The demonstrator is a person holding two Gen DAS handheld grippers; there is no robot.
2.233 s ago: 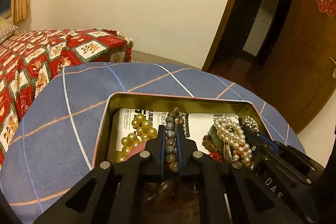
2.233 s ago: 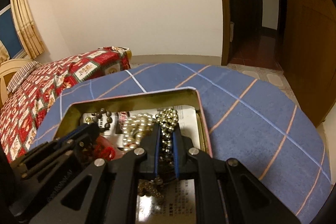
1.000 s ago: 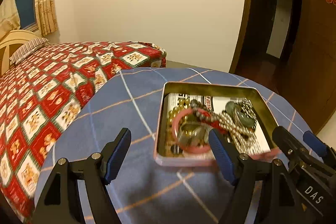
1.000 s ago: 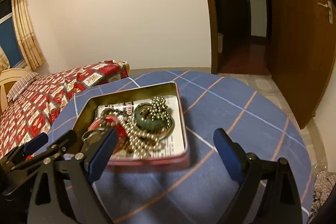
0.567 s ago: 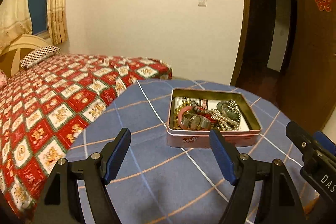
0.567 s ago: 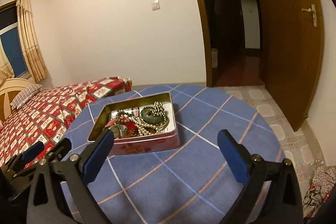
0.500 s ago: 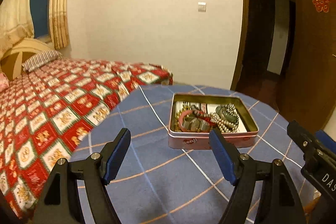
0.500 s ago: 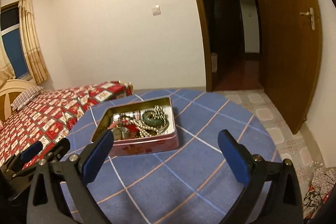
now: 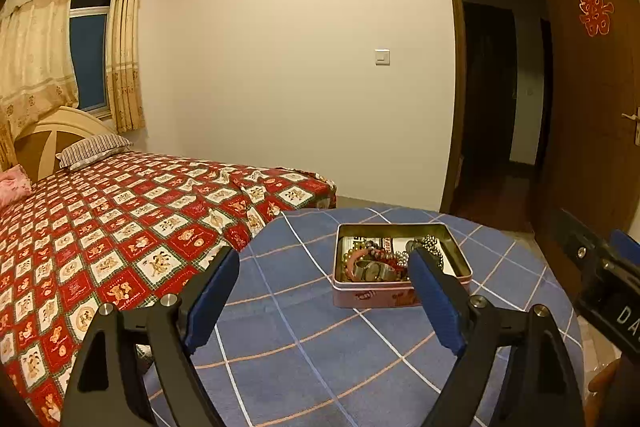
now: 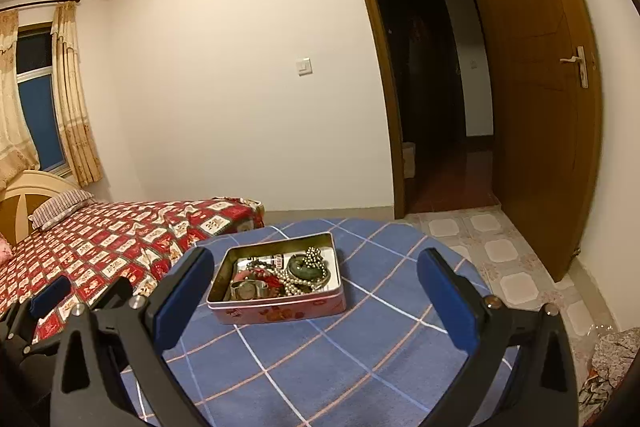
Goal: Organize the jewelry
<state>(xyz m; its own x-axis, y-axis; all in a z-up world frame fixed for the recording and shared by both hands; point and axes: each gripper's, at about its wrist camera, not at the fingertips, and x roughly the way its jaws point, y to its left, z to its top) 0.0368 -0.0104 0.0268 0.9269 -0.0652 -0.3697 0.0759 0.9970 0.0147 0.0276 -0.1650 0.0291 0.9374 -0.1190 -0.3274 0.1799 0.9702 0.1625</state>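
A pink metal tin (image 9: 376,297) (image 10: 280,309) stands open on the round table with the blue checked cloth (image 9: 300,343) (image 10: 360,347). Inside lie a pink bangle (image 9: 354,261), a green jade ring (image 10: 306,267), a wristwatch (image 10: 246,290) and silver bead strands (image 10: 296,285). My left gripper (image 9: 320,259) hangs back from the tin, above the cloth, its jaws opening wide with nothing between them. My right gripper (image 10: 316,257) is also back from the tin, open and empty. Each gripper shows at the edge of the other's view, the right one (image 9: 608,267) and the left one (image 10: 48,297).
A bed with a red patterned cover (image 9: 120,219) stands close on the table's left. A brown door (image 10: 540,107) stands open on the right, with tiled floor (image 10: 500,251) below it. Something crumpled (image 10: 612,355) lies on the floor at lower right.
Both grippers, earlier shut on bead strands inside the tin, have let go, opened wide and drawn back and up. The tin now looks smaller and farther off.
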